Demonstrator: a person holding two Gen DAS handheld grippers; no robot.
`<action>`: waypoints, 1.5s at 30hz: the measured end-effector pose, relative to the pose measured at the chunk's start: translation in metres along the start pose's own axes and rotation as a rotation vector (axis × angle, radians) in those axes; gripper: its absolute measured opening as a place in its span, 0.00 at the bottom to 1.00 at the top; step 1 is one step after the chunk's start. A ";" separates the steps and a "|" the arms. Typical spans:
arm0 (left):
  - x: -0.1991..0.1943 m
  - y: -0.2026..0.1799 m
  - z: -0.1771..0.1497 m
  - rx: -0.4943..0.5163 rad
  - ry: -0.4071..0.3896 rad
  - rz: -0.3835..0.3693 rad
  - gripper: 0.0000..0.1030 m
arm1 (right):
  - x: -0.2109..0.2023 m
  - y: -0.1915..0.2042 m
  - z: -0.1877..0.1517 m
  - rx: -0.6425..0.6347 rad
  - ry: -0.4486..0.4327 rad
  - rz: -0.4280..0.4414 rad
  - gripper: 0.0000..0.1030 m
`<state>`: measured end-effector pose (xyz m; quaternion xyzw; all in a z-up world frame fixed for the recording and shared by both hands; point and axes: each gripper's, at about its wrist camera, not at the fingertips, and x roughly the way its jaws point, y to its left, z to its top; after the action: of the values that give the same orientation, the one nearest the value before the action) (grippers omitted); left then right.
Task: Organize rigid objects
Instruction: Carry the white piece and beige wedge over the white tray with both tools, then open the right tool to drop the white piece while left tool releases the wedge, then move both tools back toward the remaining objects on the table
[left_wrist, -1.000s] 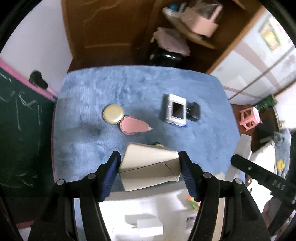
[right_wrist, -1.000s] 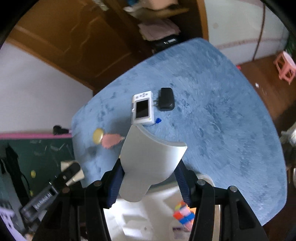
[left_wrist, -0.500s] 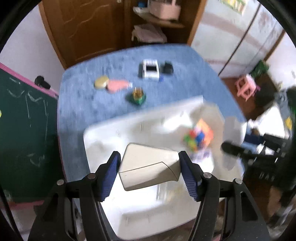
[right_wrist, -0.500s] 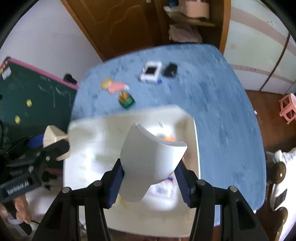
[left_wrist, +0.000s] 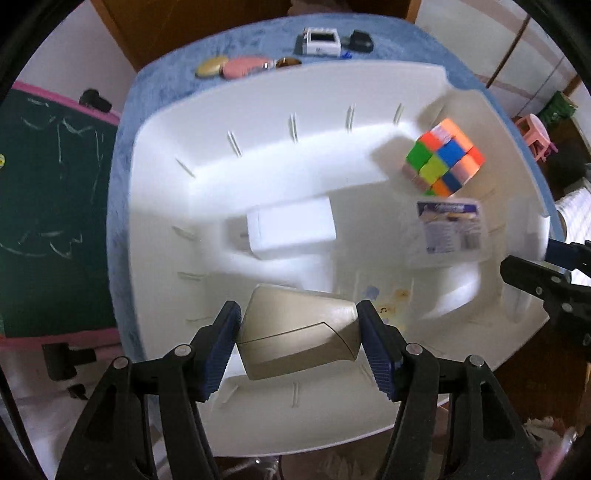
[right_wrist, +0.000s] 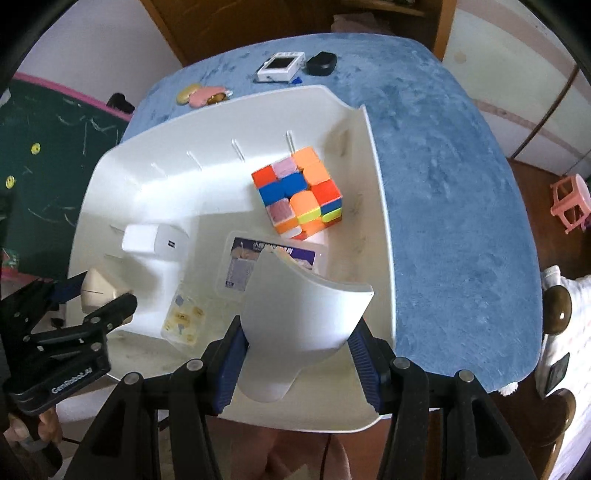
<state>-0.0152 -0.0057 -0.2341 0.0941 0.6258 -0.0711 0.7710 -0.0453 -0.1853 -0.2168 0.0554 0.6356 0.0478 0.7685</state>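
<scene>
Here both grippers — left, right — clamp the white bin's handles.

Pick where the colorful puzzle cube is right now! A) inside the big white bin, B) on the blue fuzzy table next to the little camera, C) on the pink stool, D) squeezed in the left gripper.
A: the puzzle cube lies inside the white bin, near its far right corner, apart from both grippers; the left gripper and the right gripper are each shut on a bin handle instead.
</scene>
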 end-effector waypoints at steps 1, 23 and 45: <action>0.004 0.000 -0.001 -0.003 0.004 0.007 0.66 | 0.003 0.001 0.000 -0.005 0.004 -0.004 0.54; -0.020 -0.007 -0.007 -0.040 -0.033 -0.025 0.74 | -0.020 0.024 -0.014 -0.156 -0.054 -0.070 0.70; -0.104 -0.022 -0.004 -0.060 -0.219 -0.044 0.74 | -0.076 0.006 -0.017 -0.146 -0.204 -0.040 0.70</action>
<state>-0.0453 -0.0270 -0.1342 0.0489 0.5415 -0.0793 0.8355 -0.0766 -0.1898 -0.1453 -0.0089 0.5499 0.0725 0.8320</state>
